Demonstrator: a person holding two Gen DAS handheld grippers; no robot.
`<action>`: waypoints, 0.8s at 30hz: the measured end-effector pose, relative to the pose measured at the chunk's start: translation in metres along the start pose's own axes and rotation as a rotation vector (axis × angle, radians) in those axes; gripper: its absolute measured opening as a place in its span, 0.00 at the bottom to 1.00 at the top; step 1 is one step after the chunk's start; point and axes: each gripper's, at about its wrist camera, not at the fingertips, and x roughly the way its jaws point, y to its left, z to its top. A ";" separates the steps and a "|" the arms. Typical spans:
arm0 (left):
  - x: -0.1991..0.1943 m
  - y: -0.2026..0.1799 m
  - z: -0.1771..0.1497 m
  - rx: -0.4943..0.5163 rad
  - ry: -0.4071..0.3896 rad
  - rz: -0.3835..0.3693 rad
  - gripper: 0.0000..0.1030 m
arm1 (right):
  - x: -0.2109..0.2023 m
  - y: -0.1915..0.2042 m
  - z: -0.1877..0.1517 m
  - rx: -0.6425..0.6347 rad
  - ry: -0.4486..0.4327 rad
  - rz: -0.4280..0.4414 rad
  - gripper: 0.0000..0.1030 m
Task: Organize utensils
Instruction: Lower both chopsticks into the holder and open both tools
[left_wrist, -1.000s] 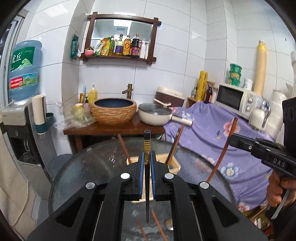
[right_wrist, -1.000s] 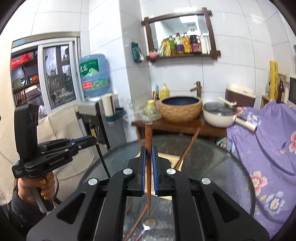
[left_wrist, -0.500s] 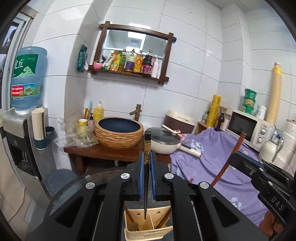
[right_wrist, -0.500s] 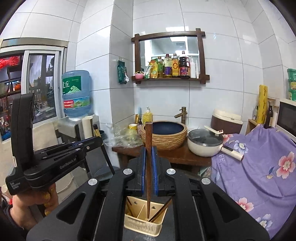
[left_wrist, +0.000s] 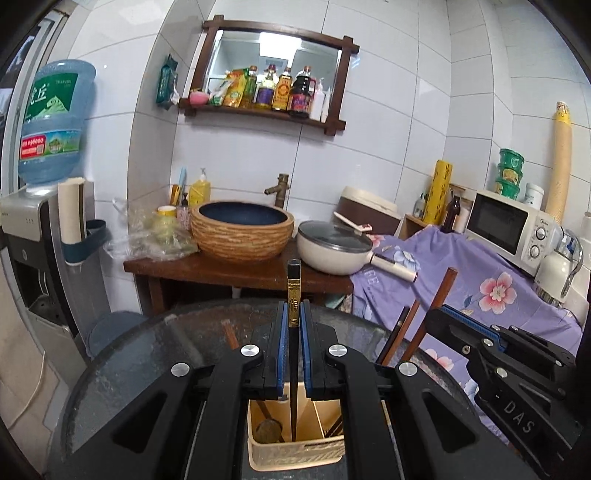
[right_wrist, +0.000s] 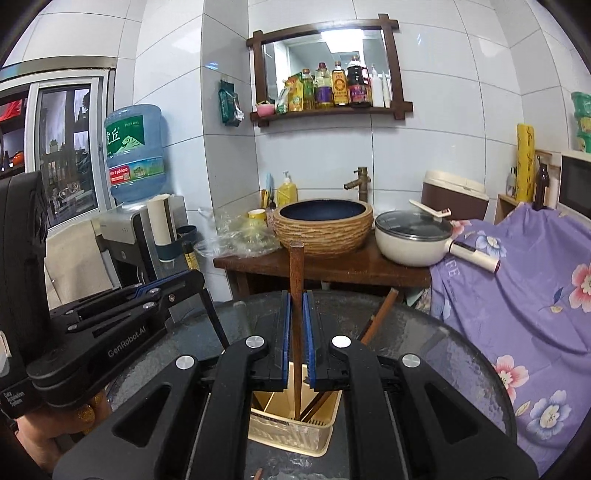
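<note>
While a wooden spoon (left_wrist: 269, 430) and some chopsticks already stand in the beige holder (left_wrist: 295, 452) at my six o'clock, my left tongs (left_wrist: 294, 354) clamp a black chopstick (left_wrist: 293, 295) and my right tongs (right_wrist: 296, 332) a brown chopstick (right_wrist: 296, 280), both tips inside, releases remaining.

"DAS" is printed on the right gripper (left_wrist: 461, 325), seen from the left wrist. "GenRobot.AI" is printed on the left gripper (right_wrist: 184, 280), seen from the right wrist. "丘" is carried on the water bottle (right_wrist: 135, 151) label.
</note>
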 end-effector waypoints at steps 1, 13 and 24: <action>0.002 0.000 -0.004 0.003 0.008 -0.002 0.06 | 0.001 0.000 -0.002 0.002 0.004 -0.001 0.07; 0.021 0.004 -0.033 0.004 0.095 -0.006 0.06 | 0.017 -0.007 -0.022 0.028 0.051 -0.014 0.07; 0.024 0.000 -0.040 0.031 0.116 -0.008 0.13 | 0.015 -0.009 -0.024 0.016 0.041 -0.032 0.12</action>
